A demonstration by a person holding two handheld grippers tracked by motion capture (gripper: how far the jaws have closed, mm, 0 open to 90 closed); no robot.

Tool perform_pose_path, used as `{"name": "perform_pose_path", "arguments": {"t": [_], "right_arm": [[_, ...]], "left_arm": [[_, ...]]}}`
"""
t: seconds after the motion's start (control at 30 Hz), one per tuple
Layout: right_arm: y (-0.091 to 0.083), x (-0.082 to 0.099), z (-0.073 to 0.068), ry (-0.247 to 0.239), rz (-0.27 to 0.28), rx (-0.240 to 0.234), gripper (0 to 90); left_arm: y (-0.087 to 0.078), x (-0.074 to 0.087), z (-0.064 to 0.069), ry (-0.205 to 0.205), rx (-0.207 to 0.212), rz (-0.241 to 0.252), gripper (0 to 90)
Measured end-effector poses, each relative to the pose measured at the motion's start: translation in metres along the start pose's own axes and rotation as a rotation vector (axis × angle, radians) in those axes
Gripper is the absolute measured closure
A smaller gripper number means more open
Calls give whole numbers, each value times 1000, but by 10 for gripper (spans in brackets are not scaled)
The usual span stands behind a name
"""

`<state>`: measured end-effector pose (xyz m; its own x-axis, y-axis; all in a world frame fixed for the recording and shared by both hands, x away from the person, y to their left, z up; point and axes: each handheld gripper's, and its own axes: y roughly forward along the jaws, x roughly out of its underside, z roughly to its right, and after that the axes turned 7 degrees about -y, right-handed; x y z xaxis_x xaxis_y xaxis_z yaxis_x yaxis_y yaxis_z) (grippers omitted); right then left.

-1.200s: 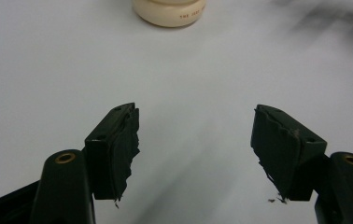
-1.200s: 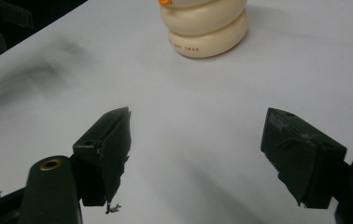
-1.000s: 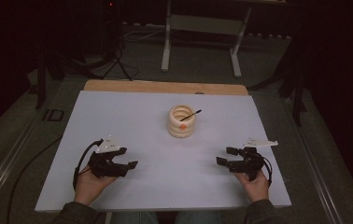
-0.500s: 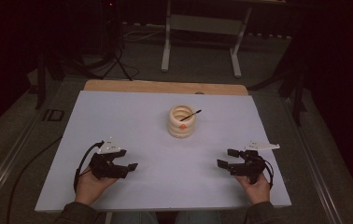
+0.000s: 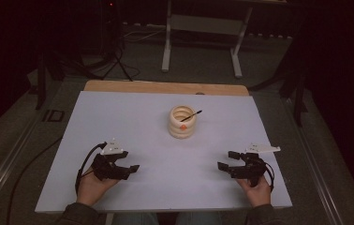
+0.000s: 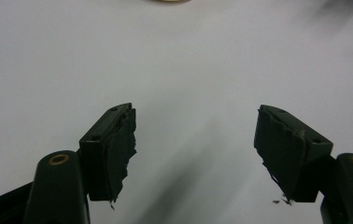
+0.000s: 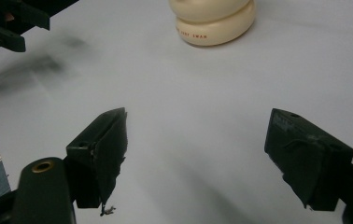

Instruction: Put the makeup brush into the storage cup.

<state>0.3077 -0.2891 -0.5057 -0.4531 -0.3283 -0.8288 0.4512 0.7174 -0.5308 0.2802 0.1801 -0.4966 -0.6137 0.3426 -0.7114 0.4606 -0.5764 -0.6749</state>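
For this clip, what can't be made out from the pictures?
- Ribbed cream cup: inside hidden by its wall, high view.
- Thin dark stick in it: too small to identify.
- Red lettering on the cup: blurred; top cut off by the right gripper view's edge.

A wide table (image 5: 119, 122) with a flat, pale white top stands in the middle of the frame; along its far edge, toward the top of the frame, a strip of light brown wood (image 5: 165, 87) shows. A little above the centre of the top stands a cream-coloured holder made of stacked rounded rings (image 5: 182, 123), with a small orange dot on its front and a thin dark stick (image 5: 193, 114) leaning out of its opening to the right.
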Motion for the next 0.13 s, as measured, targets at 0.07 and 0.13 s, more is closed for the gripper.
{"name": "perform_pose_path", "arguments": {"t": [0.07, 0.13], "right_arm": [[2, 0, -1, -7, -6, -1, 208], [2, -1, -2, -12, -8, 0, 208]], "left_arm": [[0, 0, 0, -1, 1, 0, 298], [0, 0, 0, -1, 1, 0, 298]]}}
